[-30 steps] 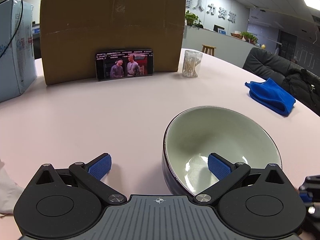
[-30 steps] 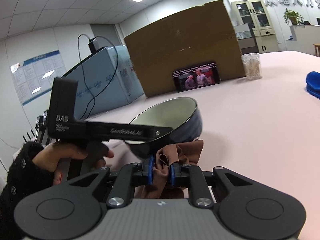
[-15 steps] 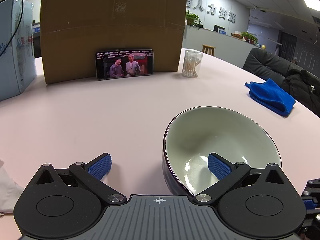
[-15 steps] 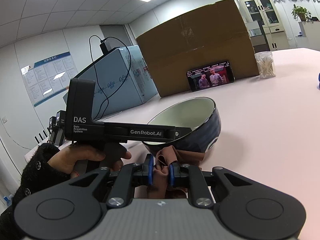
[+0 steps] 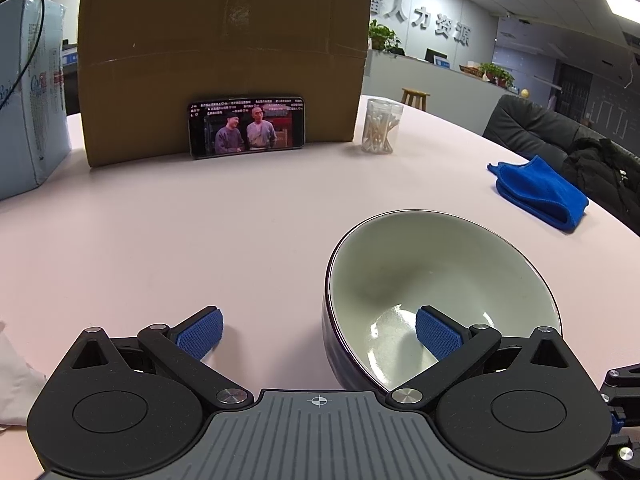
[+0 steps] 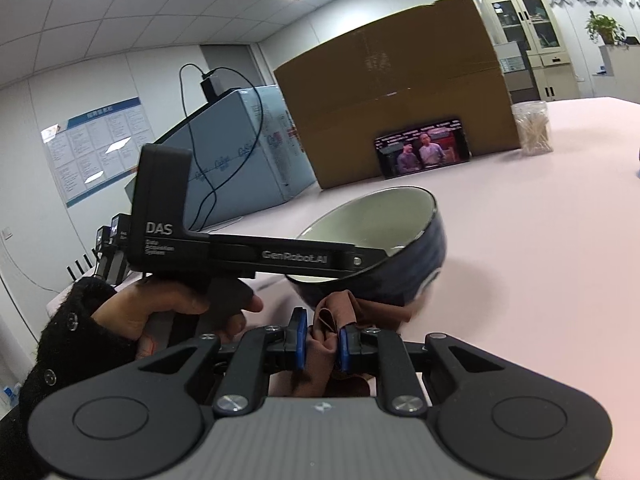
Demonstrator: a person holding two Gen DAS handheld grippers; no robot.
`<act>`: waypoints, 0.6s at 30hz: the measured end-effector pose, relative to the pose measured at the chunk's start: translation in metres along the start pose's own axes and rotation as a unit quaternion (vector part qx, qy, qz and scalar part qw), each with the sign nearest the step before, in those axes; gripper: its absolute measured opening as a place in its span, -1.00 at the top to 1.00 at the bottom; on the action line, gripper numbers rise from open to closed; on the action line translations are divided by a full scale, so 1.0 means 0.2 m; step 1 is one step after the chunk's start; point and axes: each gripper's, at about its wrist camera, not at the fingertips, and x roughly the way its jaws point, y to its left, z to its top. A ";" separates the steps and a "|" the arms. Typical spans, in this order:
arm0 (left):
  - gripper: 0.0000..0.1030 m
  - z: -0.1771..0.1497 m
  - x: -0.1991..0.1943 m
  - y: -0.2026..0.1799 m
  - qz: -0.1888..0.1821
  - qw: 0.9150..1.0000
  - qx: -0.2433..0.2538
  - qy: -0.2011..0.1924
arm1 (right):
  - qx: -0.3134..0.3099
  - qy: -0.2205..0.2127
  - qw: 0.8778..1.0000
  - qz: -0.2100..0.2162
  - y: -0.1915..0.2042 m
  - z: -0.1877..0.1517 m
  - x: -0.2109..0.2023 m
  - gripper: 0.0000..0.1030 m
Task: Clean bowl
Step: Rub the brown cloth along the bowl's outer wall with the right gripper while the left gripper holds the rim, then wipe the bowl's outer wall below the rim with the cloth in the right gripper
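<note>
A bowl (image 5: 440, 280), dark blue outside and pale inside, rests on the pink table (image 5: 240, 240). My left gripper (image 5: 320, 330) is open wide. Its right pad (image 5: 436, 334) is inside the bowl and its left pad (image 5: 200, 332) hangs over the table, well clear of the bowl's outer wall. In the right wrist view the bowl (image 6: 404, 276) looks tilted, with the left gripper's black body (image 6: 240, 254) reaching to its rim. My right gripper (image 6: 322, 344) is shut on a brown cloth (image 6: 328, 320), bunched against the bowl's lower outer wall.
At the back stands a cardboard box (image 5: 224, 60) with a phone (image 5: 246, 127) leaning on it and a swab jar (image 5: 380, 126) beside it. A blue cloth (image 5: 540, 192) lies right, a pale blue carton (image 5: 28, 100) stands left. A person's hand (image 6: 160, 312) holds the left gripper.
The right wrist view has swung slightly left, so bowl and box sit further right in it. The brown cloth stays gripped. Left gripper and bowl have not moved.
</note>
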 end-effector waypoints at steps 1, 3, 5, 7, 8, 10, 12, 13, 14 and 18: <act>-1.00 0.00 0.00 0.00 0.000 1.000 0.000 0.000 | 0.000 -0.002 1.000 0.001 0.00 0.00 -0.01 0.65; -1.00 0.00 0.00 0.00 0.000 1.000 -0.001 0.000 | 0.004 -0.003 1.000 0.000 -0.01 0.01 -0.02 0.66; -1.00 0.00 0.00 0.00 0.000 1.000 -0.001 0.000 | 0.009 -0.006 1.000 -0.005 -0.03 0.01 -0.03 0.66; -1.00 0.00 0.00 0.00 0.000 1.000 -0.001 0.000 | 0.012 -0.007 1.000 -0.009 -0.04 0.01 -0.04 0.66; -1.00 0.00 0.00 -0.01 0.000 1.000 -0.001 0.000 | 0.013 -0.008 1.000 -0.013 -0.04 0.01 -0.04 0.66; -1.00 0.00 0.00 -0.01 0.000 1.000 -0.001 0.000 | 0.016 -0.010 1.000 -0.022 -0.06 0.01 -0.04 0.65; -1.00 -0.01 0.00 -0.01 0.000 1.000 -0.001 0.000 | 0.019 -0.009 0.999 -0.024 -0.07 0.01 -0.04 0.65; -1.00 -0.01 0.00 -0.01 0.000 1.000 -0.001 0.000 | 0.018 -0.008 1.000 -0.024 -0.06 0.01 -0.04 0.64; -1.00 -0.01 0.00 -0.01 0.000 1.000 -0.002 0.001 | 0.015 -0.008 1.000 -0.026 -0.06 0.01 -0.03 0.62; -1.00 -0.01 0.00 -0.01 -0.001 1.000 -0.002 0.001 | 0.009 -0.007 0.999 -0.031 -0.04 0.02 -0.03 0.61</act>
